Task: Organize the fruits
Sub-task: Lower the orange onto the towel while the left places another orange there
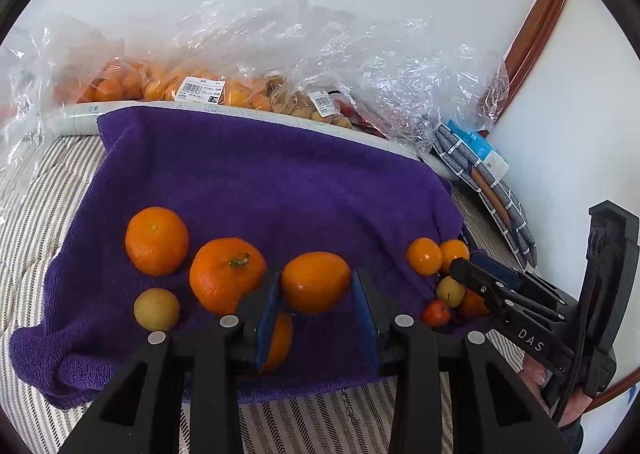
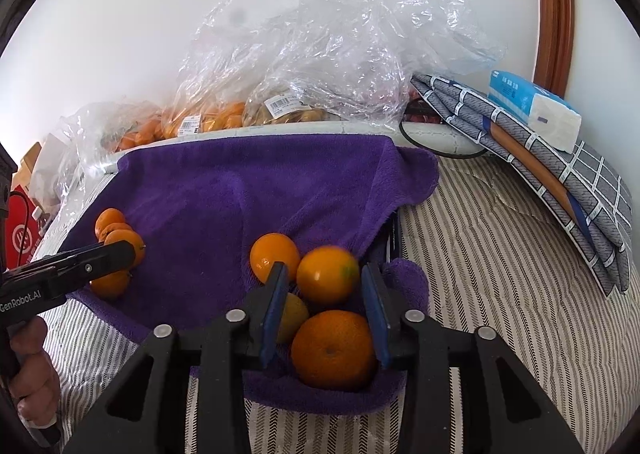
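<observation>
A purple towel [image 1: 260,182] lies on the striped bed. In the left wrist view my left gripper [image 1: 316,286] is shut on an orange [image 1: 315,281] held just above the towel. Two more oranges [image 1: 156,240] and a small yellow fruit [image 1: 156,308] lie to its left. My right gripper [image 1: 472,274] reaches into a small fruit pile [image 1: 440,278] at the towel's right edge. In the right wrist view my right gripper [image 2: 325,278] has a blurred orange [image 2: 327,274] between its blue pads [image 2: 276,306], with small gaps at the sides. A big orange [image 2: 332,350] lies below it.
Clear plastic bags of oranges [image 1: 180,86] and small yellow fruit [image 2: 280,110] stand along the wall behind the towel. Folded grey checked bedding [image 2: 560,182] with a tissue pack [image 2: 532,110] lies at the right. A red box [image 2: 20,226] sits at the far left.
</observation>
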Motion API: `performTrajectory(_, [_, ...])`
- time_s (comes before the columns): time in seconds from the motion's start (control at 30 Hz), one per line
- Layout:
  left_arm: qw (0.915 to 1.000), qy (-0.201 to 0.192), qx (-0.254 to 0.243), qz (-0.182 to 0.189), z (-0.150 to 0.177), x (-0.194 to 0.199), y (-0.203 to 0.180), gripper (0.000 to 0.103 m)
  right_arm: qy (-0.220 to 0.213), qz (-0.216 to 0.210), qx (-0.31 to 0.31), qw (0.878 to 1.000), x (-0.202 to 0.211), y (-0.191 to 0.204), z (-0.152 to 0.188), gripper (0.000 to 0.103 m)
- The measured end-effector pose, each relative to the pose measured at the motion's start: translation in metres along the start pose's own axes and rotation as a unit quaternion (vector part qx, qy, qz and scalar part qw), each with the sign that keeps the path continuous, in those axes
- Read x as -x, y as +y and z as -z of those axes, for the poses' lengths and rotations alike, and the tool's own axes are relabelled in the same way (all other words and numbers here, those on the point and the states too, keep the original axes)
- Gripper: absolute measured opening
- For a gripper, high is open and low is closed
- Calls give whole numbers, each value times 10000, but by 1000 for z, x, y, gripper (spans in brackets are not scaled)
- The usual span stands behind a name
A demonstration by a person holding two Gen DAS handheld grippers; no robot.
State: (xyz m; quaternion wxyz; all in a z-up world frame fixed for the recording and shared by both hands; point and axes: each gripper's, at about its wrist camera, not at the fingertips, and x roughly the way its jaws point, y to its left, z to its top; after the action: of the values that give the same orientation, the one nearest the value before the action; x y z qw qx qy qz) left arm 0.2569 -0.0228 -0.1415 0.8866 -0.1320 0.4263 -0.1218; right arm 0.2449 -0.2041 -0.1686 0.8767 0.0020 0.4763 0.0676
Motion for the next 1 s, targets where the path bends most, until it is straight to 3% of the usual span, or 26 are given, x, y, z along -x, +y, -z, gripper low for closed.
performTrajectory(0.2, [9999, -109, 49, 30, 1, 14, 0, 42, 30, 89, 6, 10000, 9, 4, -2, 45])
performTrajectory(0.3, [9997, -215, 94, 89, 2, 25, 0, 47, -45, 172, -63, 9998, 27, 7, -2, 45])
performTrajectory(0.47, [9993, -325, 184, -35, 8, 53, 0, 48, -199, 298, -186, 9992, 64, 14, 2, 49])
performTrajectory(0.77, [9962, -552, 61, -674, 34, 123, -9, 51, -263, 447, -226, 9984, 134, 37, 24, 49])
performTrajectory(1.0, [9909, -816, -44, -1068, 58, 181, -20, 66, -390, 405, -328, 9979, 187, 50, 47, 49])
